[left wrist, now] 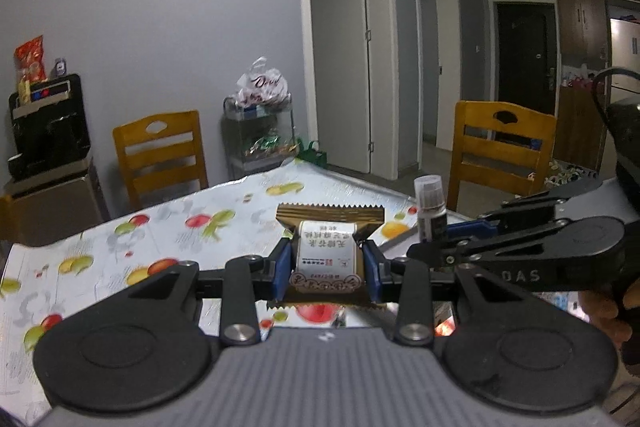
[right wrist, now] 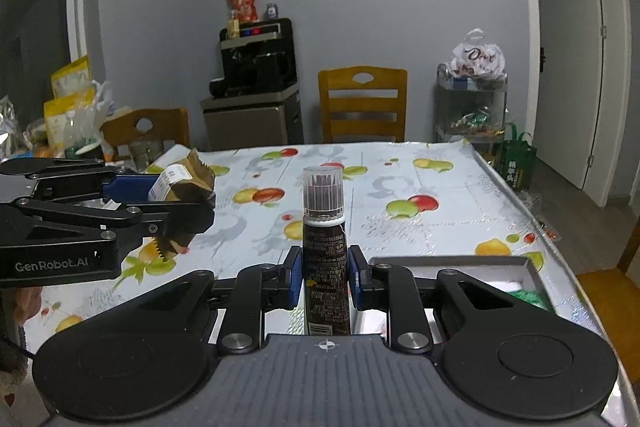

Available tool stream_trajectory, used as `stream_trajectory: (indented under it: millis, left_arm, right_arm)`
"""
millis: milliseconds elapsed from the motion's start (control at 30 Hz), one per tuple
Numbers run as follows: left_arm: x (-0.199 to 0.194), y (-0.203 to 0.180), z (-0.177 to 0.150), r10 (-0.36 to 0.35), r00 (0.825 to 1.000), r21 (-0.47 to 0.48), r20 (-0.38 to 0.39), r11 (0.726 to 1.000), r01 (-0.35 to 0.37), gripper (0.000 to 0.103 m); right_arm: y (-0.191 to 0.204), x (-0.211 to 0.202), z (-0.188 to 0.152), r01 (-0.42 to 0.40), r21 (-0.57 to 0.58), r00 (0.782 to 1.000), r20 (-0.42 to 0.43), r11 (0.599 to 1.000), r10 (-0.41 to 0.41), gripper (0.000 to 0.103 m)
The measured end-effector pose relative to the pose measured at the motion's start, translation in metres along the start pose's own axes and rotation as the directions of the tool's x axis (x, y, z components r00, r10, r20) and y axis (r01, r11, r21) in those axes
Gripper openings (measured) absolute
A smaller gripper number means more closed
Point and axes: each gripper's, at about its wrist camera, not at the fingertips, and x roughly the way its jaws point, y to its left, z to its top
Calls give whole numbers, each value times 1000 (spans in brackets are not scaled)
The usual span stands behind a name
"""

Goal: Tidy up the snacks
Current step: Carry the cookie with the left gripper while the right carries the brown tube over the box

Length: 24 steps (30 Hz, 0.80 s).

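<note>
brown snack pkt (left wrist: 326, 259), white label, serrated ends.

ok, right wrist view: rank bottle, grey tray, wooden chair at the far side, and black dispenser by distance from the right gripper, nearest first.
1. Bottle: clamped upright in the right gripper.
2. Grey tray: on the table just right of the fingers.
3. Wooden chair: beyond the table's far edge, centre.
4. Black dispenser: against the back wall, left of the chair.

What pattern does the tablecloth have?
The tablecloth is white with printed red, green and yellow fruit; the right wrist view shows it best.
</note>
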Motion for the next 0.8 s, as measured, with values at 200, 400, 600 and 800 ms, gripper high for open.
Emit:
stream_trajectory:
  millis: [200, 400, 600, 800]
  left_arm:
    - [11, -13, 16, -30, 999, -4, 14, 1000, 30, 35]
    - [28, -24, 21, -45, 999, 3, -2, 999, 45, 35]
    - [52, -37, 21, -69, 997, 15, -34, 997, 69, 35]
    - [78, -48, 17, -99, 993, 22, -70, 995, 101, 35]
  right_arm:
    - [-13, -4, 4, 17, 8, 1000, 14, 1000, -17, 25]
    - [-27, -8, 2, 36, 17, 999, 16, 999, -36, 25]
    - [-56, -11, 1, 82, 56, 996, 21, 995, -84, 25]
    - [-86, -10, -6, 132, 114, 991, 2, 985, -133, 25]
